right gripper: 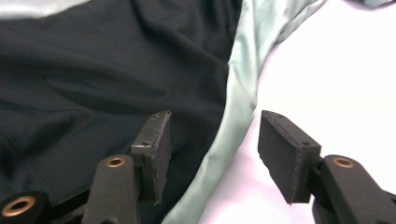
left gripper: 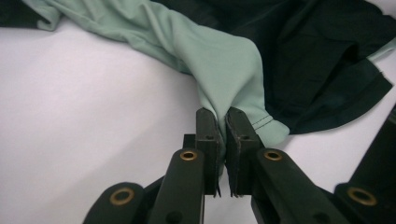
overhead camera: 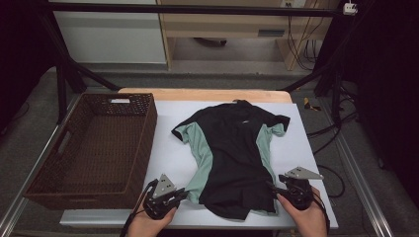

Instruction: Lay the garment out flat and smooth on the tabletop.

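Shirt (overhead camera: pixel 232 153) flat on table (overhead camera: pixel 168 158), unfolded — my left gripper (left gripper: pixel 222 126) pinches its near-left hem, right gripper (right gripper: pixel 212 140) straddles the near-right edge, ungripped.

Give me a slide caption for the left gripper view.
Left tool pinches the shirt's mint side panel.

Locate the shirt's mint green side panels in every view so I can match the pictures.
High view: the mint green side panels flank the black shirt at mid-table.
Left gripper view: a panel runs from top left to centre, its hem pinched in the left claw.
Right gripper view: a panel edge passes between the open right claw jaws.
Shared landmark: the white table cover.
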Demonstrator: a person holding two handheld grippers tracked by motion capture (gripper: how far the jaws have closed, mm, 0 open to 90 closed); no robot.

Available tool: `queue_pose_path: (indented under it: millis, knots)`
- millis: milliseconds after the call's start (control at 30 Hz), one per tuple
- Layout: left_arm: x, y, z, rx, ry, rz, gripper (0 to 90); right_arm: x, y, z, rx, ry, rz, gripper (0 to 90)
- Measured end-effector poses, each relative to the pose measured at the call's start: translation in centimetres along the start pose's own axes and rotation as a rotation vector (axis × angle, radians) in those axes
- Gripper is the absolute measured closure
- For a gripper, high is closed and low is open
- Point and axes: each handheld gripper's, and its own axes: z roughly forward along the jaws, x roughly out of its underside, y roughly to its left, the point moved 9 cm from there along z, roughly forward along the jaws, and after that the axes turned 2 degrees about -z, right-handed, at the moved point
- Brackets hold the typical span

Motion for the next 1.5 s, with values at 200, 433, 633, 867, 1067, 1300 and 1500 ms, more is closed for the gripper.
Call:
queue_pose_path:
  millis: [200,433,633,867,1067,1300,1500]
  knots:
    - [0.3,0.5,-0.4,-0.019,0.002,-0.014,84.7,1.1,0.4,-0.3,-0.013,0.016,0.012,49.9]
    - [1.0,1.5,-1.7,-0.056,0.001,-0.028,84.7,0.6,0.1,-0.7,0.001,-0.019,0.018,53.3]
    - [1.7,2.3,-2.5,-0.077,0.009,-0.04,84.7,0.7,-0.6,-0.8,0.019,-0.017,0.03,59.6]
    - [2.0,2.7,-2.3,-0.09,0.021,-0.044,84.6,1.1,0.0,0.2,-0.005,0.02,0.035,59.6]
    - [2.1,2.7,-2.2,-0.09,0.022,-0.043,84.5,0.5,1.7,0.6,-0.04,0.01,0.021,56.9]
    - [2.0,2.8,-2.2,-0.092,0.017,-0.045,84.3,0.7,3.5,1.7,-0.076,0.049,-0.007,52.5]
    - [2.0,2.5,-2.0,-0.086,0.018,-0.04,84.3,1.3,3.9,2.3,-0.053,0.1,-0.045,53.7]
